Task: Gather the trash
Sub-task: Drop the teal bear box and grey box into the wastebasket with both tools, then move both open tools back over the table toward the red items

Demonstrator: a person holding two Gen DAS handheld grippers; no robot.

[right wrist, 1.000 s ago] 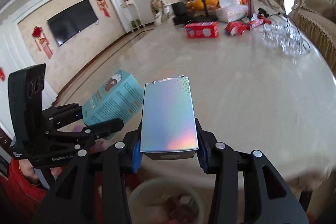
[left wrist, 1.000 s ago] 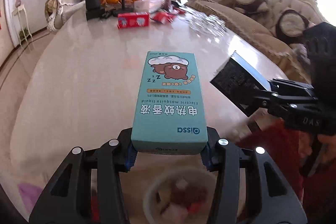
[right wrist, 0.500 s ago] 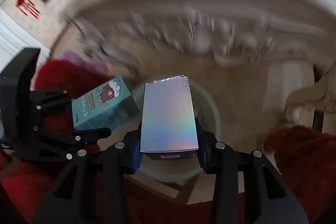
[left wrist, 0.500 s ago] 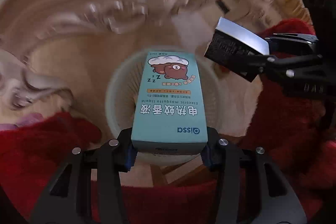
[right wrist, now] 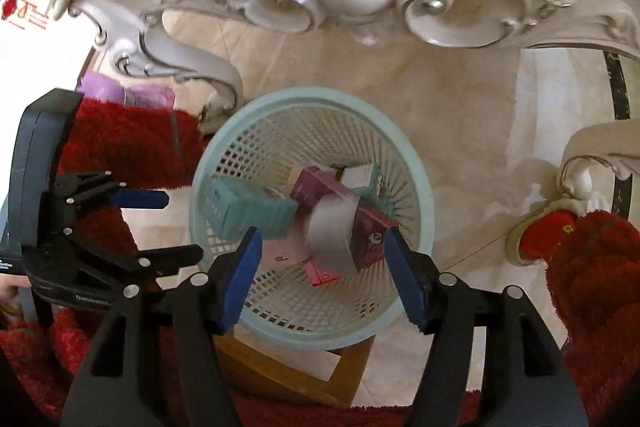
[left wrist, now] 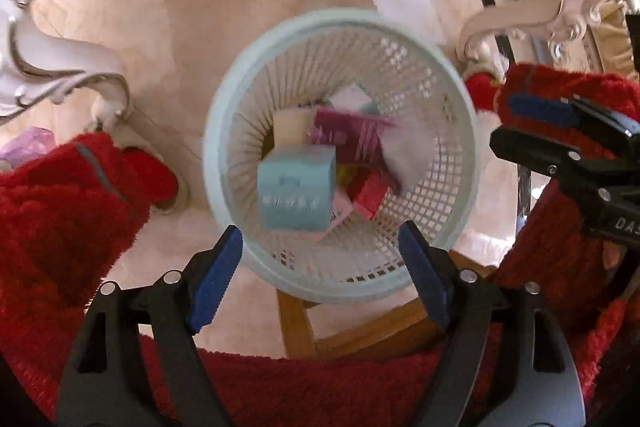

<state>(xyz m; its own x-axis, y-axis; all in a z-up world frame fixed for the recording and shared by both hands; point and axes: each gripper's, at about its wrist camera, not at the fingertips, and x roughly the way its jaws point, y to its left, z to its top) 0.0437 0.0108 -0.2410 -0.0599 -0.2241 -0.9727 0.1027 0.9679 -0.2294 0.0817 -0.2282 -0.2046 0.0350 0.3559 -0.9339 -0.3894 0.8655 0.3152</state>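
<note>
The silver box is smeared by motion blur, its faces unreadable. The teal box shows print too blurred to read. The wooden stool is mostly hidden under the basket and cut by red fabric.

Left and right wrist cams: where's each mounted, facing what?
Left wrist: on the left hand-held gripper, looking down into the basket; own open fingers, red sleeves, right hand-held gripper at the right edge.
Right wrist: on the right hand-held gripper, facing down; left hand-held gripper at left.
Shared: basket, teal box, stool.
</note>
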